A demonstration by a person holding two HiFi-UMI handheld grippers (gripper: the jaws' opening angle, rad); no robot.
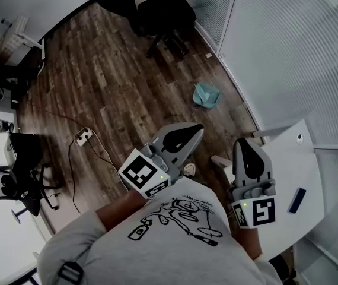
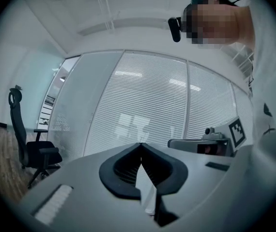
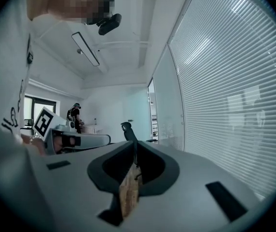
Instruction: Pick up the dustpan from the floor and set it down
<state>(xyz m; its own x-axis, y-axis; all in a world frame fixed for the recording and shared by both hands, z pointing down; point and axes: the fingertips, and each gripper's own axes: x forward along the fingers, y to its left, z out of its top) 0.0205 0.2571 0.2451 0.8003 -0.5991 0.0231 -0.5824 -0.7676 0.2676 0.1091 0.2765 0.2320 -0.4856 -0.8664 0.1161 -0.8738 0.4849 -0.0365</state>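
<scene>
Head view, L to R: a black desk chair (image 1: 24, 174) stands at the far left edge on the wood floor (image 1: 98, 88). A white power strip (image 1: 83, 136) with its cable lies on the boards nearby.

The left gripper (image 1: 193, 129) is held out from the person's grey printed T-shirt (image 1: 175, 230). In the left gripper view its 2 jaws meet at the tips with nothing between them, and they point at a wall of blinds (image 2: 147, 100).

The dustpan (image 1: 206, 94), teal, lies on the floor ahead of both grippers. It is close to the glass wall and well apart from either gripper.

2 more black chairs (image 1: 157, 10) stand at the top of the head view.

The right gripper (image 1: 244, 144) is beside the left one, apart from it. Its jaws are also pressed together and empty, per the right gripper view.

At far right there is a white table (image 1: 287, 171) with a small dark item (image 1: 297, 200) on it; can't tell what it is.
</scene>
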